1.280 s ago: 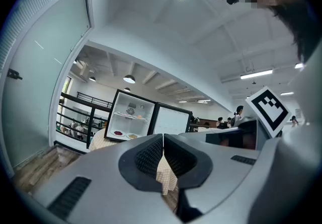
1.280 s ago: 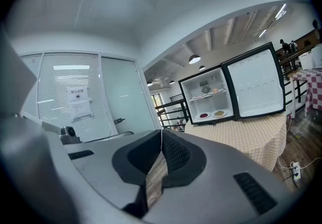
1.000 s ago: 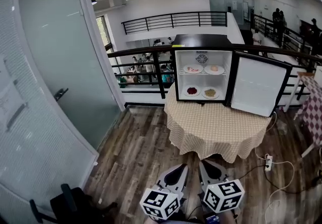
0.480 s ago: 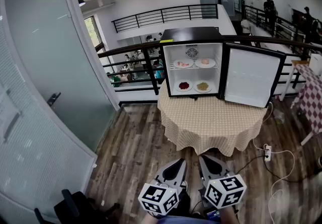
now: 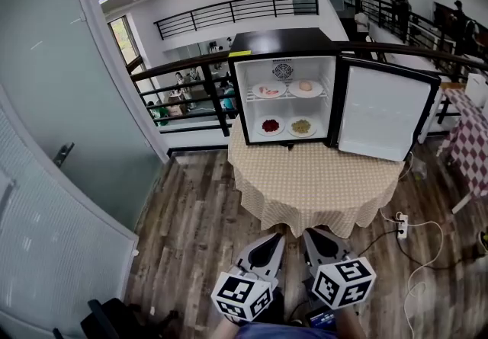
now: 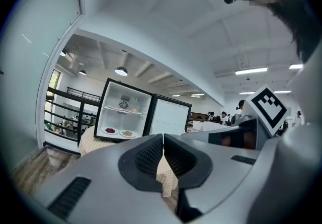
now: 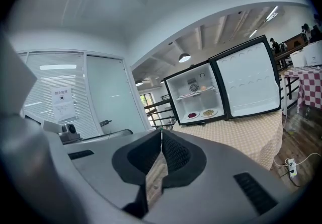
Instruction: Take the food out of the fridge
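Both claws were pressed together on nothing. The left claw [image 6: 163,138] and the right claw [image 7: 161,133] hung side by side at the bottom centre of the head view, well apart from the fridge [image 5: 284,42]. It stood on the cloth-covered bench [image 5: 316,177] in the upper middle, its door [image 5: 385,109] swung open to the right. The food was inside: a plate of pink food [image 5: 268,91] and a plate of pale food [image 5: 306,87] on the upper shelf, a plate of red food [image 5: 270,126] and a plate of yellowish food [image 5: 302,127] beneath. The step in hand looked like the approach. It would likely go best by closing on the bench squarely, opening one claw before reaching in, and taking a plate by its rim, kept level. Only the head view showed the wooden floor [image 5: 206,215] yet to cross and the power strip [image 5: 402,225] at lower right. Only the left gripper view showed the right claw's marker cube [image 6: 269,109] alongside.
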A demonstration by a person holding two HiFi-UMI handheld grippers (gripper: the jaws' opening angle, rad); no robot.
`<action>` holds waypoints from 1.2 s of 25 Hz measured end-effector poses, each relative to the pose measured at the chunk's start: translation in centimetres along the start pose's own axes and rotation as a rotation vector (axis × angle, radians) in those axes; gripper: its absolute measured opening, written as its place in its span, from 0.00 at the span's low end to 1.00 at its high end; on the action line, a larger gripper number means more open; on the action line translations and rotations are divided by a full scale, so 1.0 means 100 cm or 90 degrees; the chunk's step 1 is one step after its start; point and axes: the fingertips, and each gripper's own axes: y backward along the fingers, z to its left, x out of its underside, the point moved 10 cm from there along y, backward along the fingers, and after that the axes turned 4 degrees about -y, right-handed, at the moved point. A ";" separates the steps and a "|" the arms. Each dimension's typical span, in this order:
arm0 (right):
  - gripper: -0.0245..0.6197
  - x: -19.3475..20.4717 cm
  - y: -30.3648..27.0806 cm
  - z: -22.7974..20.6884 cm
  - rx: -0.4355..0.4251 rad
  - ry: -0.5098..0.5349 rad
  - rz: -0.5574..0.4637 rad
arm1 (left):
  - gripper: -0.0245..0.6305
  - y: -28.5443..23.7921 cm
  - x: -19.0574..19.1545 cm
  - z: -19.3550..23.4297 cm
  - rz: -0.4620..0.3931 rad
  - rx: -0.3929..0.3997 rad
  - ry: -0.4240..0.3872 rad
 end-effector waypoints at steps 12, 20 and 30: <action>0.07 -0.052 -0.127 -0.019 0.016 -0.031 0.014 | 0.06 -0.083 -0.035 0.120 -0.019 0.012 0.012; 0.07 -0.063 -0.196 -0.026 0.055 -0.043 0.029 | 0.06 -0.117 -0.034 0.188 0.009 0.032 0.009; 0.07 -0.068 -0.234 -0.032 0.086 -0.056 0.031 | 0.06 -0.147 -0.033 0.225 0.017 0.065 0.022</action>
